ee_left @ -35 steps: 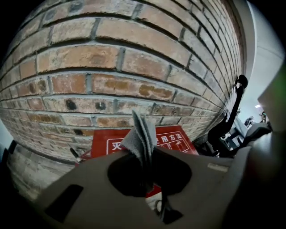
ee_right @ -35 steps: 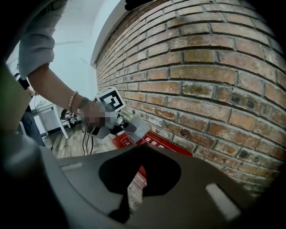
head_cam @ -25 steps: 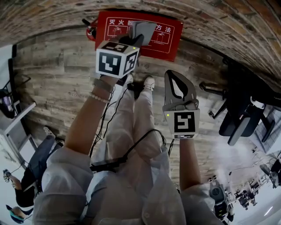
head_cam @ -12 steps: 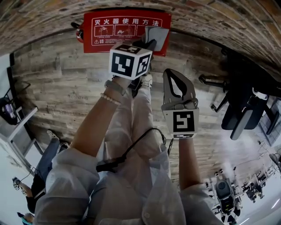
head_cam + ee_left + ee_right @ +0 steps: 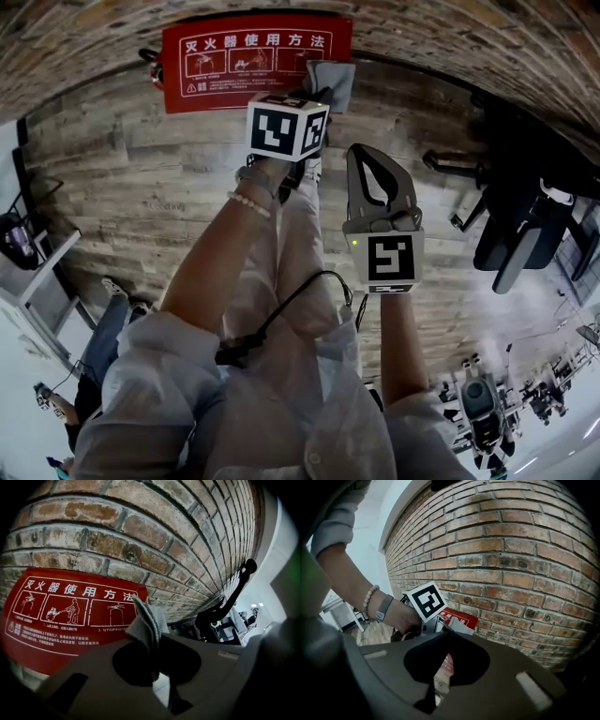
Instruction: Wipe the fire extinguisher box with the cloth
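Left gripper (image 5: 151,629) is clamped on a narrow fold of the grey cloth (image 5: 148,618), which stands up beyond the jaw tips. The red fire extinguisher box (image 5: 56,616) sits ahead and left of those tips, low against the brick wall (image 5: 140,522), and the cloth meets it at its right end. I can't confirm the cloth is actually touching the box face. Risks, as I judge them: the pinch takes only a small fold, so drag across the face could pull the cloth free. Starting this close to the edge, a stroke could run off onto brick. Pressing too deep could put hard jaw tips on the printed panel. Left arm (image 5: 211,253) reaches well forward, nearly straight, with a bead bracelet (image 5: 251,202) at the wrist. Right gripper (image 5: 373,155) hangs back beside the left gripper and short of the box, on a bent arm close to the body. Its jaws are pressed together on nothing and it is idle.
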{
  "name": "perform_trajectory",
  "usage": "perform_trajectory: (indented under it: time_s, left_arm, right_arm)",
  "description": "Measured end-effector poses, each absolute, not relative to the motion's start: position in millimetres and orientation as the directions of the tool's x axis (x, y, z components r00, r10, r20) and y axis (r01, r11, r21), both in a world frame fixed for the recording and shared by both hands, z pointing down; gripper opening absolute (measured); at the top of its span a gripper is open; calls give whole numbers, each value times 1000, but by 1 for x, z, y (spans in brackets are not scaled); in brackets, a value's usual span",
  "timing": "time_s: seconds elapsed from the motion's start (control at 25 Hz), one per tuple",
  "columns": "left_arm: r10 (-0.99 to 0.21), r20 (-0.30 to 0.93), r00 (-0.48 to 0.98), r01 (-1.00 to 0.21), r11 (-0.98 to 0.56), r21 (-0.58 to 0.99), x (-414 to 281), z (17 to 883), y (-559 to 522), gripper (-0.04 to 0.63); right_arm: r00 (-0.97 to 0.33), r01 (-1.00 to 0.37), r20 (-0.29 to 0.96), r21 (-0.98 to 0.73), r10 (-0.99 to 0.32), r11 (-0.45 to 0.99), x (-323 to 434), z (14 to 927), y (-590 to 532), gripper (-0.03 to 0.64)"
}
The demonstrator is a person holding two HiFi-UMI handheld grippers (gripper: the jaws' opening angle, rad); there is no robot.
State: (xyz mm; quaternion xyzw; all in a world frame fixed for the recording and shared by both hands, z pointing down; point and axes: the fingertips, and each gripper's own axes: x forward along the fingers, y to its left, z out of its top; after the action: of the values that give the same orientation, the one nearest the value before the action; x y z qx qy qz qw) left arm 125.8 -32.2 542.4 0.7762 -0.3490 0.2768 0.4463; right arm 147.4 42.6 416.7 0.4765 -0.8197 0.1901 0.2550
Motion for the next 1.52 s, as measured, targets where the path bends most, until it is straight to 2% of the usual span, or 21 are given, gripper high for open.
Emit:
perform_trajectory:
  time_s: [1.04, 1.52]
  left_arm:
    - [-273, 771, 575, -803, -368, 469, 113, 557, -29, 12]
    - [-293, 778, 556, -820, -346, 456, 81, 557, -32, 12]
  right_arm:
    - [-442, -864, 600, -83, -667, 497, 134, 421, 43, 8]
    - [-461, -847, 610, -84, -645, 526, 115, 423, 40, 8]
